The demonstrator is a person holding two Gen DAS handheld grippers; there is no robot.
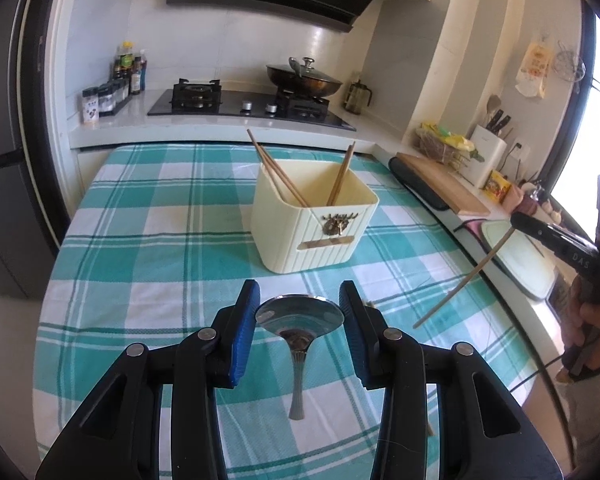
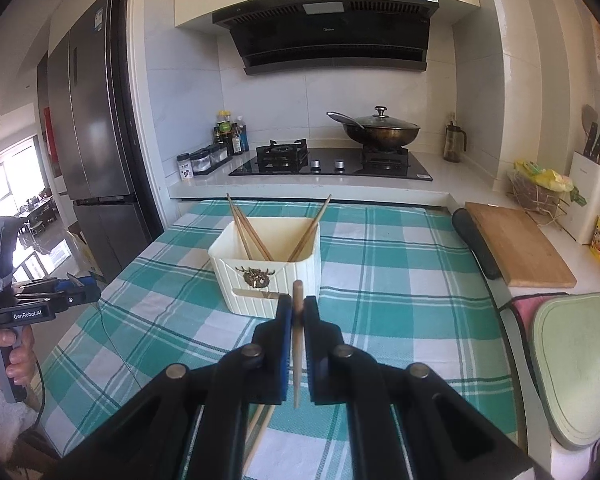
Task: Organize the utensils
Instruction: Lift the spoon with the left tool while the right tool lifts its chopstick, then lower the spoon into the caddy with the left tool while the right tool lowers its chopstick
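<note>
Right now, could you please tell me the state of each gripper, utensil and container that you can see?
Left gripper: jaws closed on the spoon's bowl.
Spoon: held, handle hanging down.
Right gripper: jaws shut on a chopstick.
Held chopstick: gripped, off the cloth.
Holder: upright on the checked cloth, open-topped.
Chopsticks in holder: leaning against its walls.
Wok: on the stove, lid on.

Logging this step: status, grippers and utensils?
Left gripper shut on spoon. Right gripper shut on chopstick. Holder ahead, chopsticks inside, top open. Path clear.
</note>
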